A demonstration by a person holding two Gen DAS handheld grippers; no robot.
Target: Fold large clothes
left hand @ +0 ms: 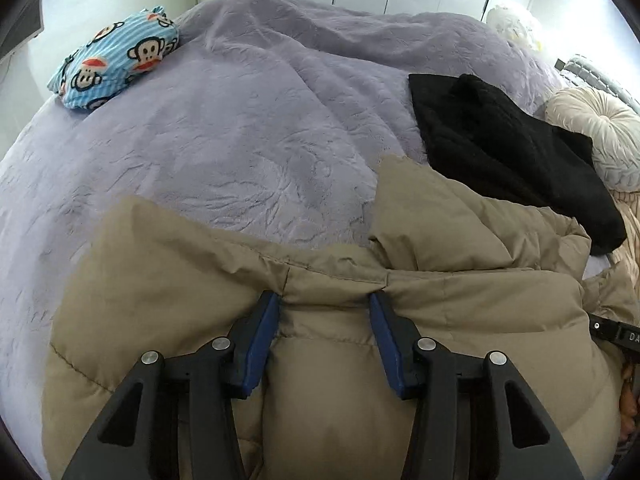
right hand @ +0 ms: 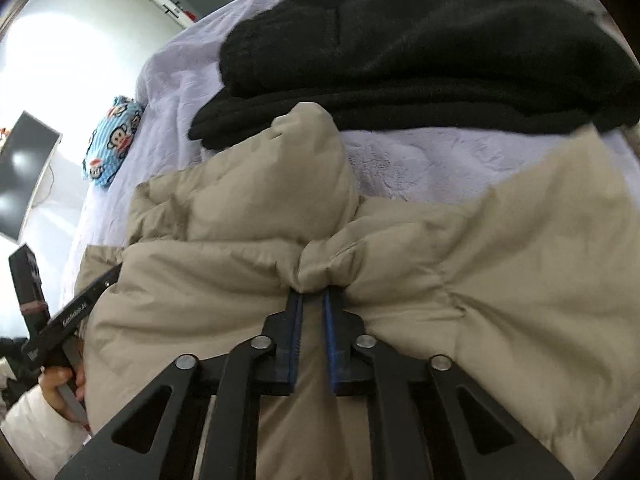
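We are working over a wide bed (left hand: 224, 128) whose lilac plush cover is showing brushed streaks and soft creases, and most of the near side is taken by the big tan puffer jacket (left hand: 344, 360), the garment we are folding; it is lying bunched across the cover just below us, quilted in fat smooth panels with a faint sheen. Beyond it, touching its far edge, a black fleecy garment (right hand: 420, 40) is sitting already folded into a thick matte slab. A round pleated cream cushion (left hand: 600, 132) is resting past that, and a small blue striped bundle printed with monkey faces (left hand: 116, 60) is lying well apart near the far corner. Our right gripper (right hand: 311, 294) is pinching a gathered tuck of the jacket, its blue pads nearly together with the cloth puckering out between them. Our left gripper (left hand: 324, 300) is standing with its jaws apart, straddling a seam ridge, the blue pads beside the fabric but, as far as we can judge, not yet squeezing it. To do this step well, we are thinking the left should bite a full ridge of padding, not just the slippery shell, at the same level as the right, so both hands are lifting one straight edge and the puffy filling is not sliding or ballooning.
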